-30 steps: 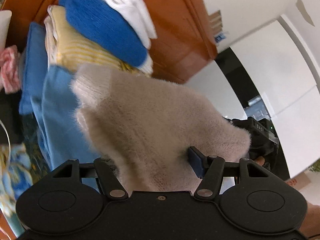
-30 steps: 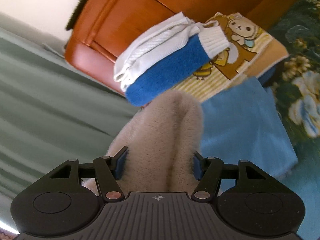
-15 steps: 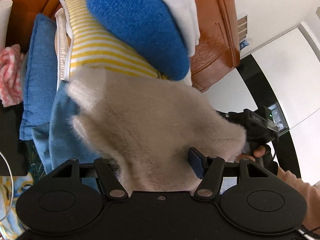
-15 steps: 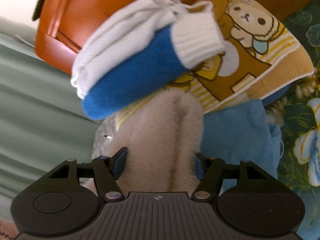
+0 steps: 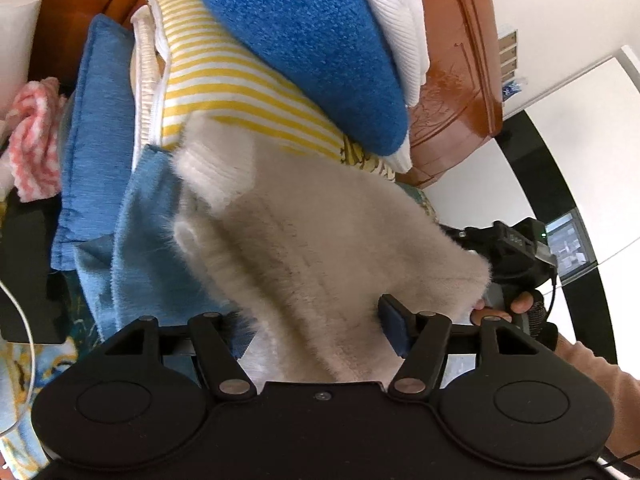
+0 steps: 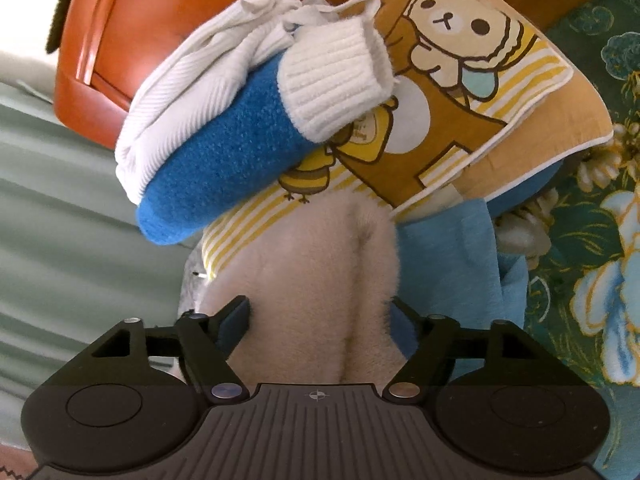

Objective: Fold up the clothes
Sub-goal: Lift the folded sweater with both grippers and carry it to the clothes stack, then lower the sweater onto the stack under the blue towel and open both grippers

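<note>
Fuzzy beige sweater [image 5: 320, 248]: one, pinched by both tongs, at 6 o'clock of the folded pile.
Hidden: its near edge behind left gripper [image 5: 316, 332] and right gripper [image 6: 320, 320].
Pile: blue sweater [image 6: 216, 168], white knit [image 5: 400, 20], striped bear garment [image 6: 460, 112].

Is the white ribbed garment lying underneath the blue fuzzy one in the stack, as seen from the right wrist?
No: the white ribbed garment lies on top of the blue fuzzy garment, which rests on the bear-print fabric.
</note>
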